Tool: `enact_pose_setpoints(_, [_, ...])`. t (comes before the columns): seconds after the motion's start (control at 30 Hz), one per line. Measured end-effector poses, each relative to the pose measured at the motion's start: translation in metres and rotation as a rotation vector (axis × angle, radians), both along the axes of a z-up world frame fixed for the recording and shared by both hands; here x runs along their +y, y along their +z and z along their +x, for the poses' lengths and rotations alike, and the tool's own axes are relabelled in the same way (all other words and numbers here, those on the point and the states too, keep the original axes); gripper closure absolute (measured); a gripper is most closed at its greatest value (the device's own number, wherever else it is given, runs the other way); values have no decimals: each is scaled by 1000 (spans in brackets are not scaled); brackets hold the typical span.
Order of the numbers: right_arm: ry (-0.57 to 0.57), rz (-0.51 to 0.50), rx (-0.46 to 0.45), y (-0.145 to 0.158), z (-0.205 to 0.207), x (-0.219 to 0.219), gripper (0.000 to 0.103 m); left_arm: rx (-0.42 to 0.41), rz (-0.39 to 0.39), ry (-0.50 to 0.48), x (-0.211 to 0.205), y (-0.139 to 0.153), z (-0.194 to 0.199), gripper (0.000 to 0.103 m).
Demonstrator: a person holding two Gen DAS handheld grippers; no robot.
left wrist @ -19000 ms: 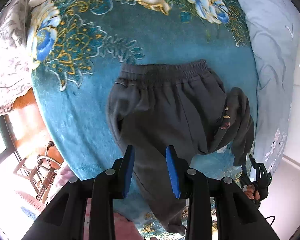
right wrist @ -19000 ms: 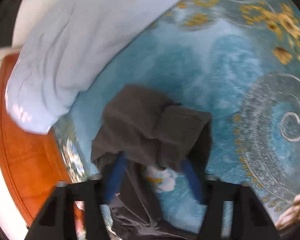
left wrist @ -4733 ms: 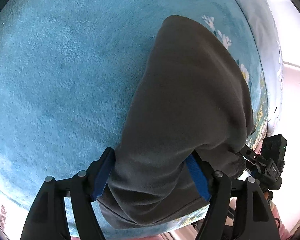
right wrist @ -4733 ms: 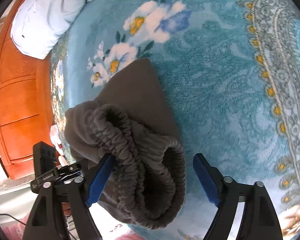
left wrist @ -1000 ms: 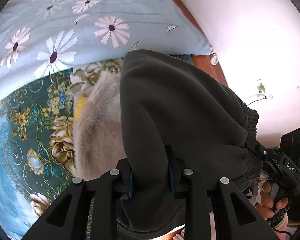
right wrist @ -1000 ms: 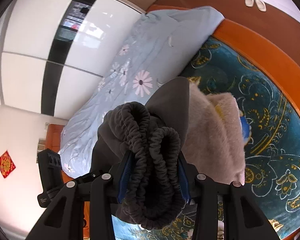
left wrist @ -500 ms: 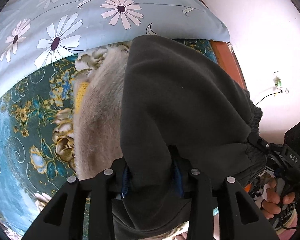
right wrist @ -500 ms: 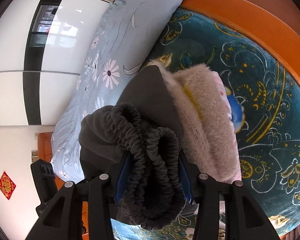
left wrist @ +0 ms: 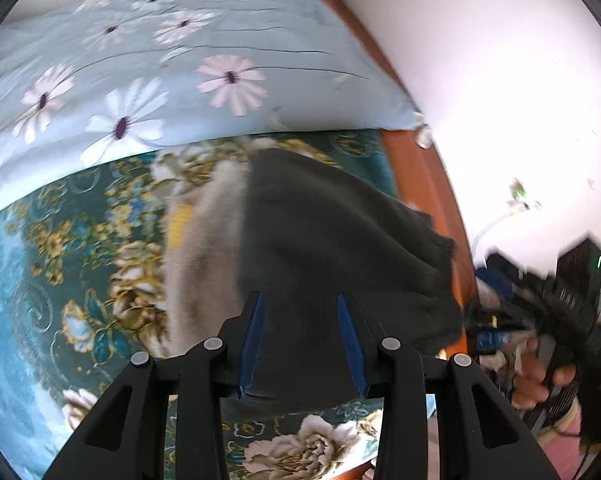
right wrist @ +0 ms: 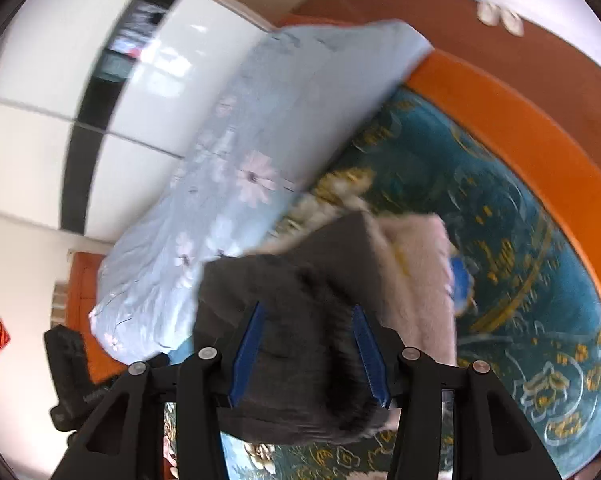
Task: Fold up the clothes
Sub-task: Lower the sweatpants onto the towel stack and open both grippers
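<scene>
A bed covered with a teal plush blanket patterned in gold and white flowers fills both views, framed by an orange wooden bed rail. Along its far side lies a long pale-blue pillow printed with white and pink daisies. On the blanket, near the pillow, sits a fluffy beige folded garment, and the folded dark grey sweatpants rest on top of it, their gathered waistband toward the right wrist camera.

The left gripper has its blue-padded fingers spread apart, one on either side of the sweatpants' near edge, not pinching the cloth. The right gripper likewise holds its fingers wide, straddling the waistband end; whether the pads touch the fabric cannot be told through the blur.
</scene>
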State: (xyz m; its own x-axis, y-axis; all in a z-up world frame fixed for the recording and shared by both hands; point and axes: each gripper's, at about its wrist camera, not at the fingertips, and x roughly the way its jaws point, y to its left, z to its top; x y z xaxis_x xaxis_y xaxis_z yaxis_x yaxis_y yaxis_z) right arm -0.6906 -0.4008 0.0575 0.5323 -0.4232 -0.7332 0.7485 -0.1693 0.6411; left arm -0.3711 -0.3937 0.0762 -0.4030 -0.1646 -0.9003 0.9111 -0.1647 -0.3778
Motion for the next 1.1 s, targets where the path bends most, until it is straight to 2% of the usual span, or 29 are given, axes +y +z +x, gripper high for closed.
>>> enact_pose_setpoints(0.13, [110,-55,22,20,32,-8,52,1,25,-61,7,-13,-19,64])
enact_pose_setpoints(0.23, [126,-13,68,5,47,-17,52,-47,53,-58,7,-32,-21,64])
enact_pose_setpoints(0.43, [54,87,74,-36,41,-40,53,-46,115,-10,-6,-69,-11,67])
enact_pose_setpoints(0.63, [60,130,110,-53,45,-55,53,-64,153,-1,-13,-92,-18,67])
enact_pose_setpoints(0.8, [85,124,132,-51,47,-54,53,-64,146,-5,-8,-80,-15,67])
enact_pose_setpoints(0.87, [96,105,116,-39,45,-48,54,-56,123,-9,-2,-67,-10,67])
enact_pose_setpoints(0.97, [116,26,105,-12,45,-26,53,-25,73,-14,7,-48,-3,67])
enact_pose_setpoints(1.03, [126,-10,101,0,46,-10,53,-9,60,-12,12,-41,1,67])
enact_pose_setpoints(1.1, [135,-23,87,3,49,5,53,-28,74,-5,12,-49,2,67])
